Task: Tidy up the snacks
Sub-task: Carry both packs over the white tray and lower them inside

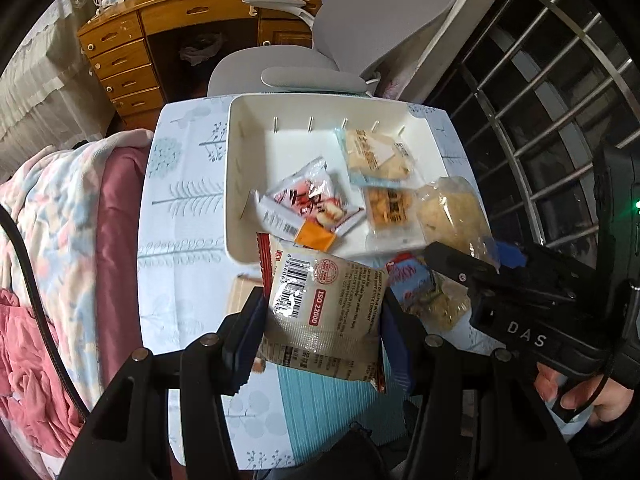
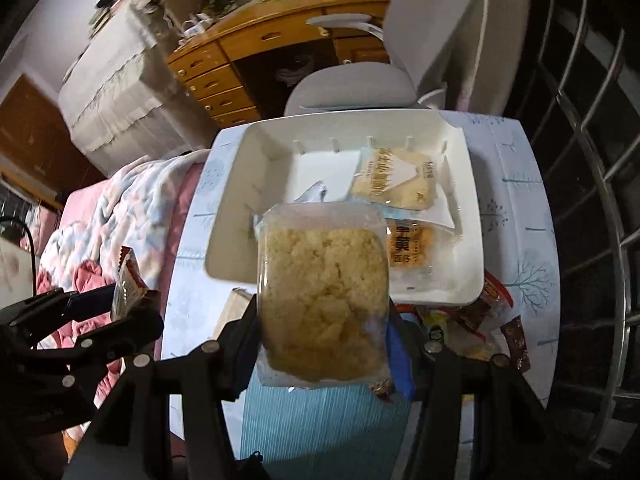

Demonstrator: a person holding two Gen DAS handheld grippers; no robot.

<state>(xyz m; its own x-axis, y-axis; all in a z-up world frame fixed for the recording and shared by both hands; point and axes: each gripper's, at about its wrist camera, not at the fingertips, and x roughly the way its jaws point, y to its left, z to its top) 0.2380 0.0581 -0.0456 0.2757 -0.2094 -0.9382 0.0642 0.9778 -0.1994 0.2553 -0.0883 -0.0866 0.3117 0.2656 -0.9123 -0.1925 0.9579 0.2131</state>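
Observation:
My left gripper [image 1: 322, 320] is shut on a beige snack packet with a barcode and red trim [image 1: 324, 312], held above the table just short of the white bin [image 1: 240, 148]. My right gripper [image 2: 324, 320] is shut on a clear pack of pale crumbly cake [image 2: 324, 304], held over the near edge of the bin [image 2: 228, 208]; this pack also shows in the left wrist view [image 1: 452, 216]. Inside the bin lie a red-and-white packet [image 1: 308, 200], a pale cracker pack [image 1: 376, 156] and an orange snack pack [image 1: 390, 208].
Several loose snack packets [image 2: 492, 320] lie on the table [image 1: 184, 216] in front of the bin. A grey office chair [image 1: 360, 40] and wooden desk [image 1: 132, 44] stand behind. A bed with a pink blanket [image 1: 52, 240] is left; window bars [image 1: 540, 80] are right.

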